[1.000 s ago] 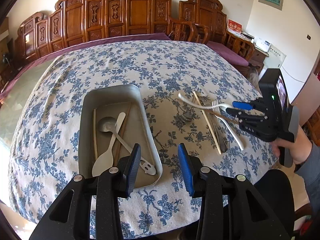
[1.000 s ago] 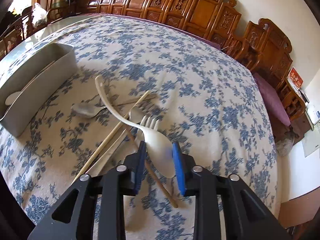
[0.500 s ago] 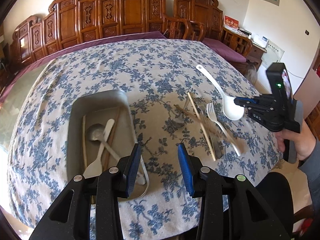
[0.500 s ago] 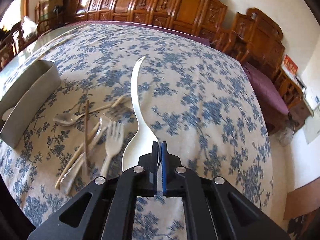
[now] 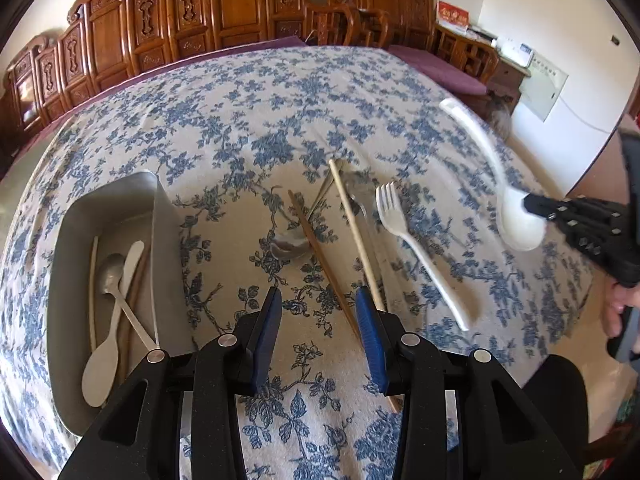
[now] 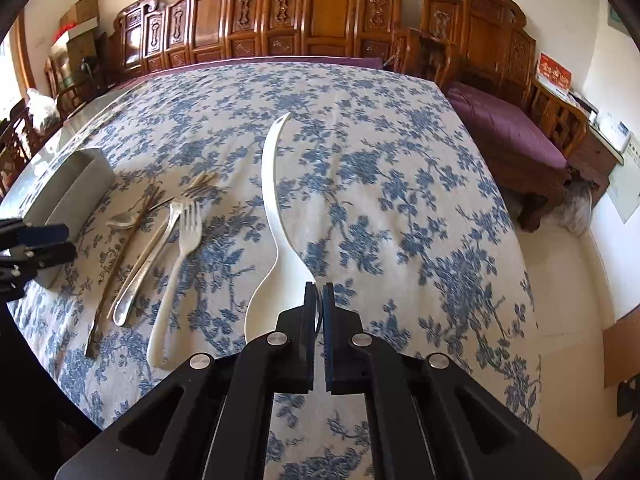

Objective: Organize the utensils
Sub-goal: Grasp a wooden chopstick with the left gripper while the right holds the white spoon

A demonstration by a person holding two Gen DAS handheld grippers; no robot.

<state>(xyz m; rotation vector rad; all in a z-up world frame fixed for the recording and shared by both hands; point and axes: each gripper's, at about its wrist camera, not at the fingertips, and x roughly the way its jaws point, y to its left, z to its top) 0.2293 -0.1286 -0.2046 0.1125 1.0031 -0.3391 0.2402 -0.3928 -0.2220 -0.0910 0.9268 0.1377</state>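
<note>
The right gripper (image 6: 319,300) is closed tight on the bowl of a white ladle-shaped spoon (image 6: 272,184), held clear above the bench (image 6: 400,200), its handle pointing away toward the carved wooden chairs (image 6: 320,12). The left gripper (image 5: 318,332) hangs wide apart and holds nothing, low over the floral cloth just right of the grey tray (image 5: 160,248).

Landmark: the grey tray. Inside it lie a pale spoon (image 5: 108,344), a metal spoon (image 5: 114,276) crossing it, and chopsticks along the floor of the tray. To the tray's right, loose on the bench: a brown chopstick (image 5: 320,260) over a metal spoon bowl (image 5: 286,244), a light chopstick (image 5: 354,232), then a white plastic fork (image 5: 420,252), tines away from the viewer. A metal utensil (image 6: 148,256) lies beside the fork.
</note>
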